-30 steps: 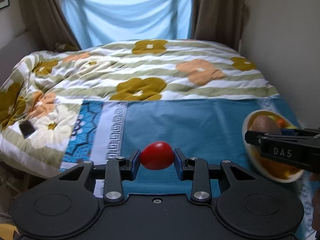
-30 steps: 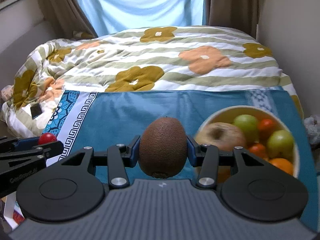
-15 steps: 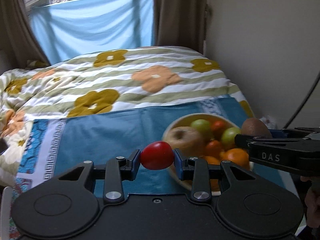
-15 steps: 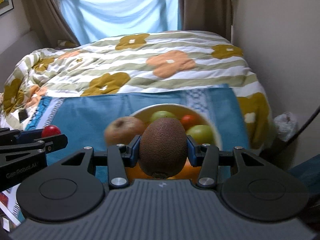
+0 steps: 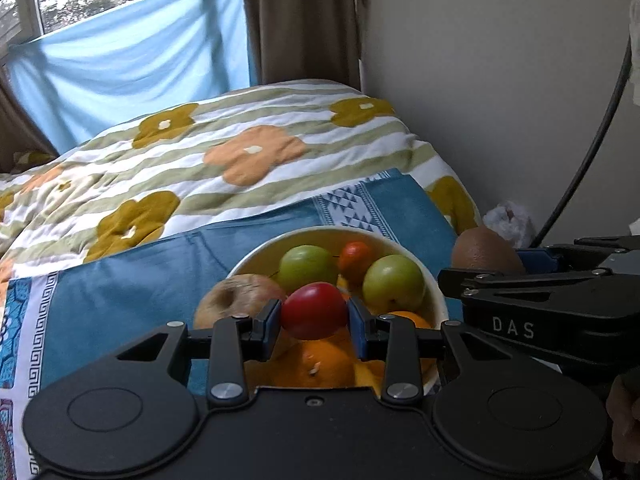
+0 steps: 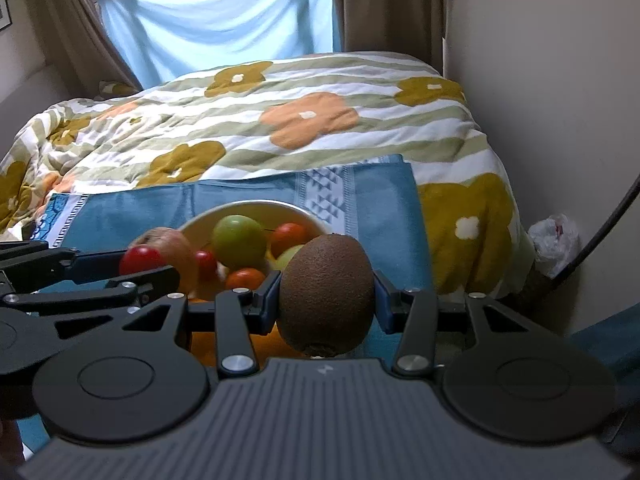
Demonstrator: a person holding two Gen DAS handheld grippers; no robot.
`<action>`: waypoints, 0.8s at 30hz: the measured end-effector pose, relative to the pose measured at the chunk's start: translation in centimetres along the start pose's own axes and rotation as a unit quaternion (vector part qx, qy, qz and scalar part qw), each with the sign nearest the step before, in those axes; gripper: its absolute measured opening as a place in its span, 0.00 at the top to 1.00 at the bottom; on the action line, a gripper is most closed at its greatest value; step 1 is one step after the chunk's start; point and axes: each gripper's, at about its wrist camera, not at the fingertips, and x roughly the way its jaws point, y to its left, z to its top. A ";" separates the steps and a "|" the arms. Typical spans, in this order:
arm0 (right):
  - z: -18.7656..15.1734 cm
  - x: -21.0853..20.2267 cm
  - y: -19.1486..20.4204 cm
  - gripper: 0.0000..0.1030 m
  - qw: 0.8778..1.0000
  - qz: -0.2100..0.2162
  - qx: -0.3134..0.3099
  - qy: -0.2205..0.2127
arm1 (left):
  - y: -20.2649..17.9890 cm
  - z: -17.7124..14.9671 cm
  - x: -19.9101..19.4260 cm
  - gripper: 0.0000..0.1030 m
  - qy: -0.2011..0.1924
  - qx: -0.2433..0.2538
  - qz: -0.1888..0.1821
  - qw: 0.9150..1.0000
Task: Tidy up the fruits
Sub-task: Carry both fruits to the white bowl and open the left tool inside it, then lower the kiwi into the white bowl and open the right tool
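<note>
Now both tongs nearer bowl (image 5: 434, 300)

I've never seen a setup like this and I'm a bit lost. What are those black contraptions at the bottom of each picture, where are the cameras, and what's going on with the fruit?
No robot here: a person holds a two-fingered claw in each hand, and each claw carries a camera looking forward along its fingers. One picture comes from the left claw, shut on a small red fruit. The other comes from the right claw, shut on a brown kiwi. Ahead, on a blue cloth spread over a flowered quilt, sits a pale bowl holding green fruits, oranges, small red ones and an apple. Each claw also shows at the edge of the other's picture.
</note>
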 end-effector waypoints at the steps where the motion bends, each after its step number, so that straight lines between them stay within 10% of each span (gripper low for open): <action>1: 0.0 0.2 -0.3 0.41 1.000 0.000 0.001 0.002 | -0.2 0.1 0.2 0.61 0.000 0.002 0.000 1.000; 9: 0.2 1.1 -1.3 0.41 1.000 0.003 0.007 0.008 | 0.0 0.6 -0.3 0.23 -0.026 0.005 0.020 0.999; 24: 2.3 2.6 2.2 0.41 0.998 0.052 -0.040 0.002 | 5.6 -0.7 -2.8 0.17 -0.030 -0.065 0.077 0.994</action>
